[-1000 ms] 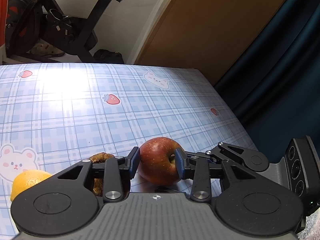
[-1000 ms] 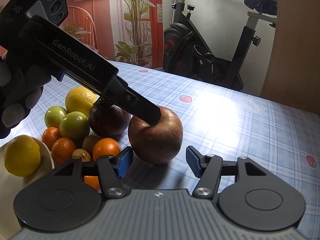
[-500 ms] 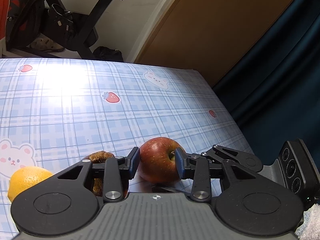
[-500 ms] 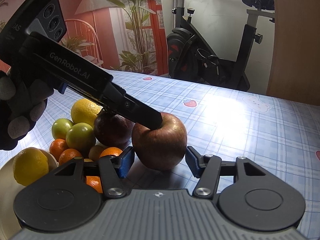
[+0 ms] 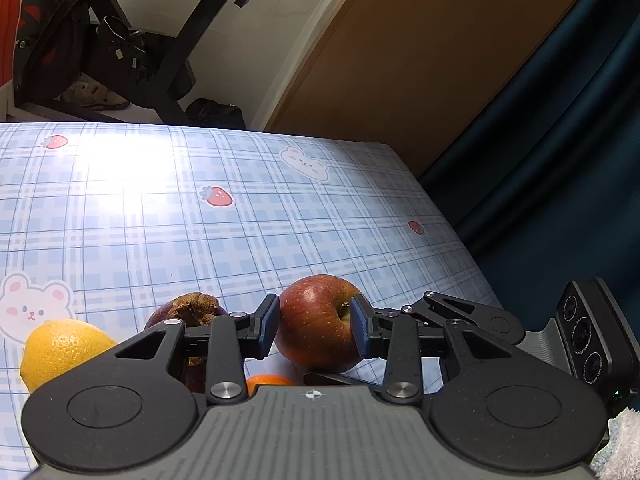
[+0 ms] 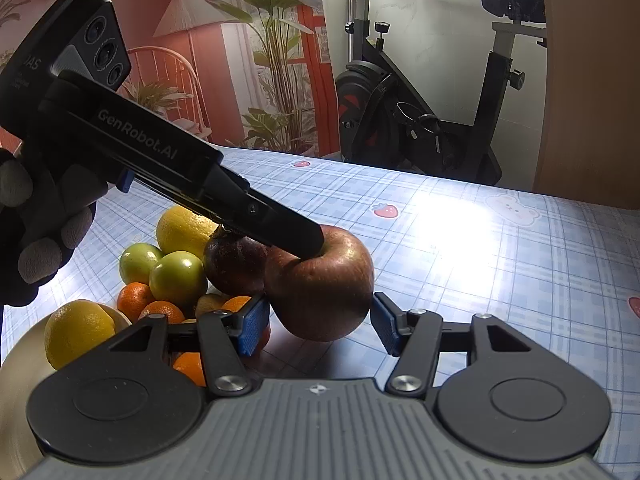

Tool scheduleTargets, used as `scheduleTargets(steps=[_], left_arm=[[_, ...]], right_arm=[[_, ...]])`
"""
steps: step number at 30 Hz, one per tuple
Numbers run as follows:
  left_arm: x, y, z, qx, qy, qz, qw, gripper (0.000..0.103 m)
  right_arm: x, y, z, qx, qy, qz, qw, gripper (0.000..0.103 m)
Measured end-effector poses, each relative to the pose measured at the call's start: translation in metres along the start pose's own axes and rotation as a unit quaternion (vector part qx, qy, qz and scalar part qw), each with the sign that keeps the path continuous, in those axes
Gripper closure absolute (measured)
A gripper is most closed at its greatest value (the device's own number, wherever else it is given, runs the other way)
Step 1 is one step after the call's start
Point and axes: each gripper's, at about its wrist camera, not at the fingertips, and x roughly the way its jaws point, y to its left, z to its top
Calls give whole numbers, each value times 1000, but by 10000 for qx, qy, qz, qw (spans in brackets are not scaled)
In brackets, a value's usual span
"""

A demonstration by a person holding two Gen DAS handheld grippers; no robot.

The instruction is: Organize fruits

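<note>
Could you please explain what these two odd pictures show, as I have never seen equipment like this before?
A person holds a two-fingered tool in each hand, each with a camera looking along its fingers. The left hand-held gripper is closed on a red apple; the right view shows that same tool from the side, gripped by a gloved hand. The right hand-held gripper is open around the apple. On the checked tablecloth lie lemons, green fruits and small oranges; one lemon sits on a plate.

Bright glare washes out the table (image 5: 120, 168) in both views; edges bend with fisheye distortion, focus stays sharp.
</note>
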Motion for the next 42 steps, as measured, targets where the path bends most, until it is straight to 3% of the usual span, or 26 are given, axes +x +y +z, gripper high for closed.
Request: scheduleTargets(steps=[9, 22, 29, 42], left_arm=[[-31, -22, -13, 138, -88, 85, 9998, 63], [-86, -38, -72, 127, -30, 287, 9995, 63], [-102, -34, -97, -10, 19, 384, 9993, 63], [-97, -16, -111, -219, 180, 428, 9987, 63]], right_arm=[[-27, 20, 1, -2, -79, 114, 9999, 44], [-68, 77, -27, -316, 17, 430, 9986, 44], [-70, 100, -41, -365, 123, 586, 9975, 44], [-46, 108, -49, -640, 498, 648, 9946, 44]])
